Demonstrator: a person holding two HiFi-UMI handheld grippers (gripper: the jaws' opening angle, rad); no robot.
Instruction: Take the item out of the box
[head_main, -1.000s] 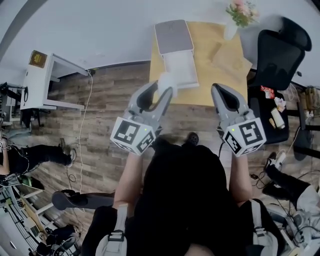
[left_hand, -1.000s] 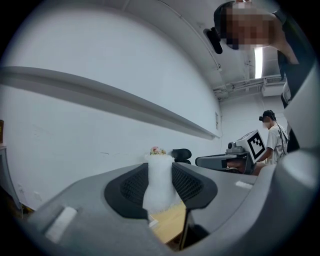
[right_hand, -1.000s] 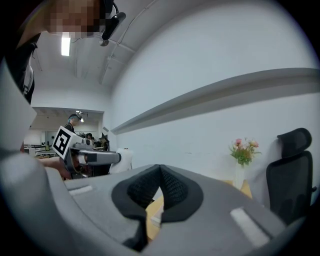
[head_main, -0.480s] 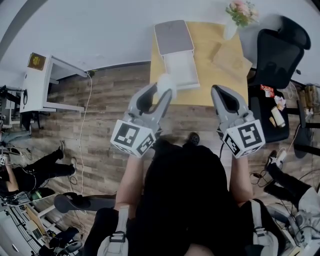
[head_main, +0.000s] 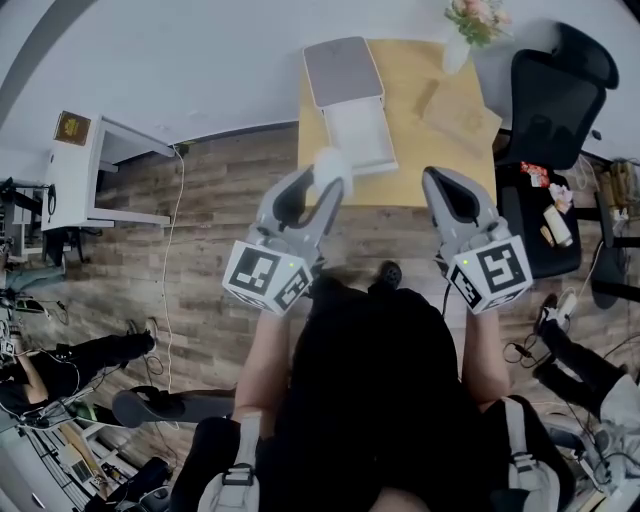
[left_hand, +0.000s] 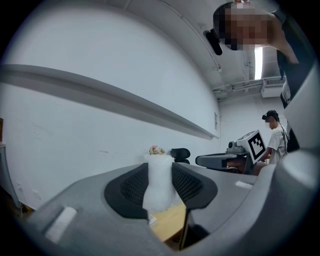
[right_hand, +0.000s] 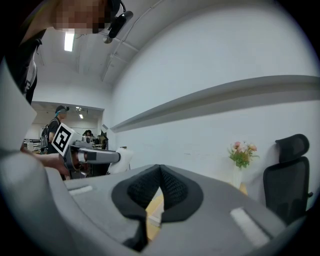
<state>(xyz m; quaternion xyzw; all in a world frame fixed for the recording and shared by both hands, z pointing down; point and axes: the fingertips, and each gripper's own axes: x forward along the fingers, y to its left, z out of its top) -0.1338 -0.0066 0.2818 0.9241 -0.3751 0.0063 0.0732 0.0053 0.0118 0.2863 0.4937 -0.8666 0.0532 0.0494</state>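
Left gripper view: white item (left_hand: 159, 191) tight between left tongs (left_hand: 159, 172)

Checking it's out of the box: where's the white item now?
In the head view, the white item sits pinched in the left gripper, by the near left corner of the open box on the table.

Looks like an office workroom: black office chair (head_main: 555, 95), wooden bench (head_main: 440, 150), plank floor (head_main: 215, 190), white cabinet (head_main: 75, 165).
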